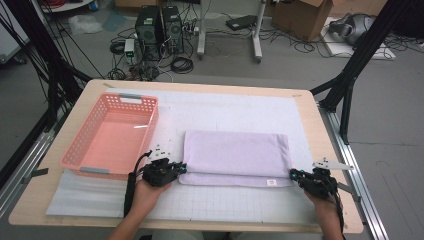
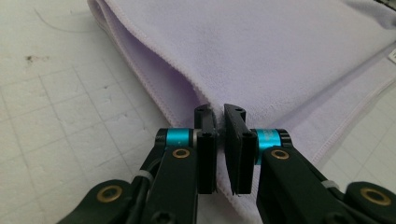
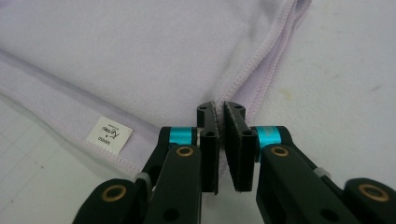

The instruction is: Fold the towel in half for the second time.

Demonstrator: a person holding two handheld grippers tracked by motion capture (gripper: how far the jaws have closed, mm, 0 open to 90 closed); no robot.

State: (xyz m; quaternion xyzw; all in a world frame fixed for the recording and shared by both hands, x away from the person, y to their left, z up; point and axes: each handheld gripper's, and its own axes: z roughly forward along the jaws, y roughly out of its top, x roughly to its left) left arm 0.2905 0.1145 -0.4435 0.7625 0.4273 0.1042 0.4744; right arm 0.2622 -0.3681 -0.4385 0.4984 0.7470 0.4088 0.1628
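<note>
The high view looks forward and down from above the person's side, taking in the whole table (image 1: 320, 125) and the floor beyond at twelve o'clock. The left gripper view rides low and very close, facing along its jaws toward the folded towel (image 2: 261, 51) at twelve. The right gripper view sits just as near, facing the same towel's other near corner. All three views share the towel and the white mat (image 1: 225, 112).

Right tool (image 3: 220, 109) pinches the lilac towel's (image 3: 140, 56) corner — white label (image 3: 109, 135) nearby.
</note>
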